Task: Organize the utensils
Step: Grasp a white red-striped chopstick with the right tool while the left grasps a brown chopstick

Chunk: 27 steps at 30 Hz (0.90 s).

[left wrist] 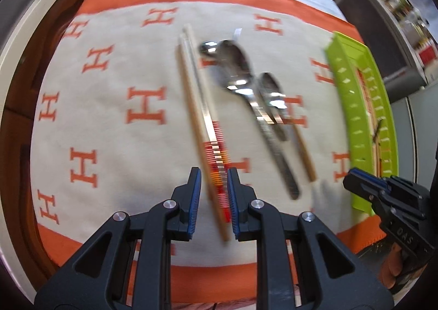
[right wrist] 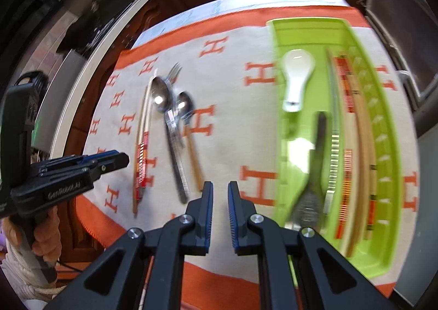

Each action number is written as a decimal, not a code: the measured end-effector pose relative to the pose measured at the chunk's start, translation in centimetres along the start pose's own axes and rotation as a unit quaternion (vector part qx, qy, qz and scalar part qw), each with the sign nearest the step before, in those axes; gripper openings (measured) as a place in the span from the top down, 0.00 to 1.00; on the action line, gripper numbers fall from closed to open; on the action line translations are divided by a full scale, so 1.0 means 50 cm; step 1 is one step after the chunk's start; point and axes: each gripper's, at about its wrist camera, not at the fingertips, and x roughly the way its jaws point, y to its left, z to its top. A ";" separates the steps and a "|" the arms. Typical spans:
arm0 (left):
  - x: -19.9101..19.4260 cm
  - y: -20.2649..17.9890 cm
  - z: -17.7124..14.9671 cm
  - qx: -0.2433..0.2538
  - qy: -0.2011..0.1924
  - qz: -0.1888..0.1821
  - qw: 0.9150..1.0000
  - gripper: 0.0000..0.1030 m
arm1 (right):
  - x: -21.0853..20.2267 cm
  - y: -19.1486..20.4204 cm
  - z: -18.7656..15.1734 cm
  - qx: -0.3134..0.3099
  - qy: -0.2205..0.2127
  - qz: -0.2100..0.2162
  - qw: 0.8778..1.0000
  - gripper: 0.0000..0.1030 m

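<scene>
A pair of wooden chopsticks with red-striped ends lies on the cloth; it also shows in the right wrist view. My left gripper is open, its fingers on either side of the striped end. Right of the chopsticks lie a large steel spoon and a small wooden-handled spoon; a fork lies behind them. My right gripper is open and empty above the cloth, left of the green tray. The tray holds a white ceramic spoon, a dark utensil and several chopsticks.
A white cloth with orange H marks and an orange border covers the table. The green tray stands at the right edge. Dark cabinets and a counter lie beyond the table.
</scene>
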 end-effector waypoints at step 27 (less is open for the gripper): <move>0.082 0.039 0.019 -0.017 0.045 -0.045 0.998 0.84 | 0.122 0.137 0.019 -0.045 0.057 0.017 0.997 0.89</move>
